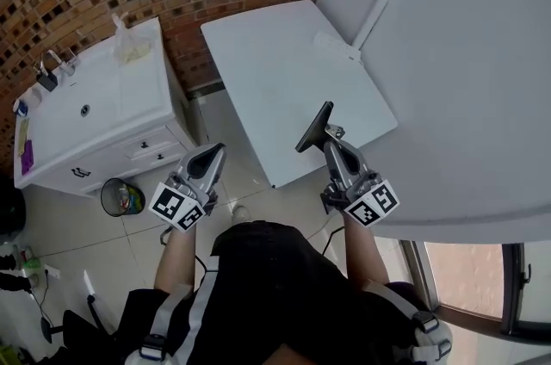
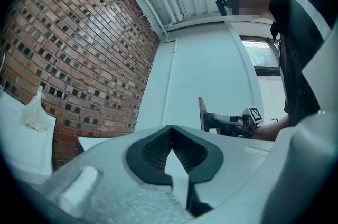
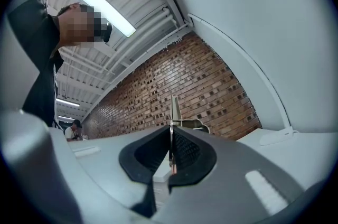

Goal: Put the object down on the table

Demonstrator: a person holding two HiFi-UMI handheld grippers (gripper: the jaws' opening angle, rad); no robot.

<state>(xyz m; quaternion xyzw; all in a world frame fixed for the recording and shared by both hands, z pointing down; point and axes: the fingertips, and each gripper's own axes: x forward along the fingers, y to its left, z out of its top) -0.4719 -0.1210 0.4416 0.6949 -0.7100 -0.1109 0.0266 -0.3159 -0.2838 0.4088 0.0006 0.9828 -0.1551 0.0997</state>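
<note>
My right gripper (image 1: pixel 332 141) is shut on a thin dark flat plate (image 1: pixel 314 127), held tilted over the front edge of the white table (image 1: pixel 275 62). In the right gripper view the plate (image 3: pixel 174 110) shows edge-on, rising from between the closed jaws of the right gripper (image 3: pixel 171 139), with a small metal fitting beside it. My left gripper (image 1: pixel 212 155) hangs left of the table over the floor, jaws together with nothing in them. The left gripper view shows the left gripper (image 2: pixel 170 133) shut, and beyond it the plate (image 2: pixel 202 113) in the right gripper (image 2: pixel 215 122).
A white cabinet (image 1: pixel 90 118) with drawers stands at the left against the brick wall, a plastic bag (image 1: pixel 131 46) on its top. A waste bin (image 1: pixel 121 197) sits on the tiled floor. A white wall (image 1: pixel 465 53) runs along the table's right side.
</note>
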